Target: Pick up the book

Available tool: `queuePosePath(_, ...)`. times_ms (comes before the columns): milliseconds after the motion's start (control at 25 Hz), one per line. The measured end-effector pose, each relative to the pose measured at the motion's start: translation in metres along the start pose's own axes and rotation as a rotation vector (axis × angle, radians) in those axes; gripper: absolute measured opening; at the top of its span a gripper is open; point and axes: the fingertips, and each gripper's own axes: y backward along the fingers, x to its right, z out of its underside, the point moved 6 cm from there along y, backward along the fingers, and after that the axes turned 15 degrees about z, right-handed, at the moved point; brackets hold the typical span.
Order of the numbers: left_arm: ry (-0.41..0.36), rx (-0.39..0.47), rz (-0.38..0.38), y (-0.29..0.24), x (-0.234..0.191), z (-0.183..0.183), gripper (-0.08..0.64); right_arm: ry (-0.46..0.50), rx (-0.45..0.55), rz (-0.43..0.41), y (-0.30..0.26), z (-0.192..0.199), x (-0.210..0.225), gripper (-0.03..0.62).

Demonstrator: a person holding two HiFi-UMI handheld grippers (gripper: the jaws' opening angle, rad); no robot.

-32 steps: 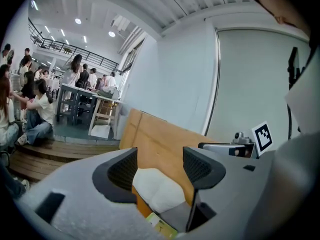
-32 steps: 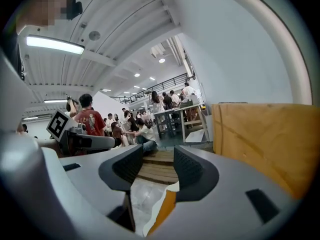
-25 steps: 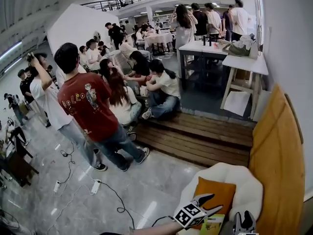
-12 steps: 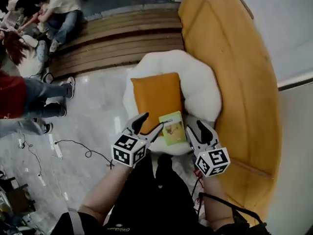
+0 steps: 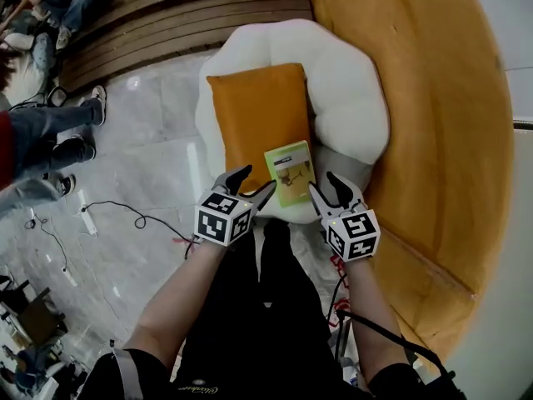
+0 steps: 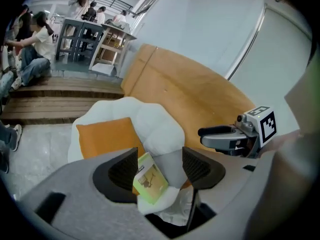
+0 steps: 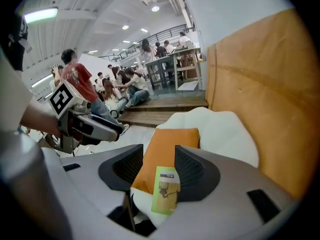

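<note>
Grey marble floor (image 5: 141,173) runs up to a curved tan wooden back (image 5: 433,98), which wraps a puffy white seat (image 5: 350,115). An orange cushion (image 5: 258,115) lies flat on that seat. Nearer the person, the 2 tongs hover just short of the seat's front edge. The left tongs (image 5: 258,178) gape wide and the right tongs (image 5: 325,182) stand narrowly apart, both holding nothing. Between their tips lies the green-and-tan book (image 5: 290,172), flat on the seat's front, overlapping the cushion's near corner.
</note>
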Motion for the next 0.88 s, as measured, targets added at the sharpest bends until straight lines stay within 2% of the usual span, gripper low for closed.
queuePosePath(320,0.118,-0.099,0.008,-0.060,-0.054,0.055,0.285,0.012,-0.202,0.006,-0.085,0.063,0.010,0.183)
queuePosePath(440,0.177,-0.135,0.005,-0.087,-0.079,0.091,0.285,0.030,-0.277,0.009,-0.121,0.099,0.019,0.196)
queuePosePath(600,0.268,-0.159,-0.013,-0.126,-0.121,0.147,0.299,0.064,-0.356,0.008,-0.172,0.147,0.030,0.257)
queuePosePath(760,0.354,-0.173,-0.016,-0.156,-0.151,0.181,0.332,0.047,-0.396,-0.011,-0.215,0.182,0.042,0.305)
queuePosePath(880,0.381,-0.175,0.002,-0.176,-0.163,0.197,0.341,0.014,-0.413,-0.051,-0.237,0.199,0.044,0.330)
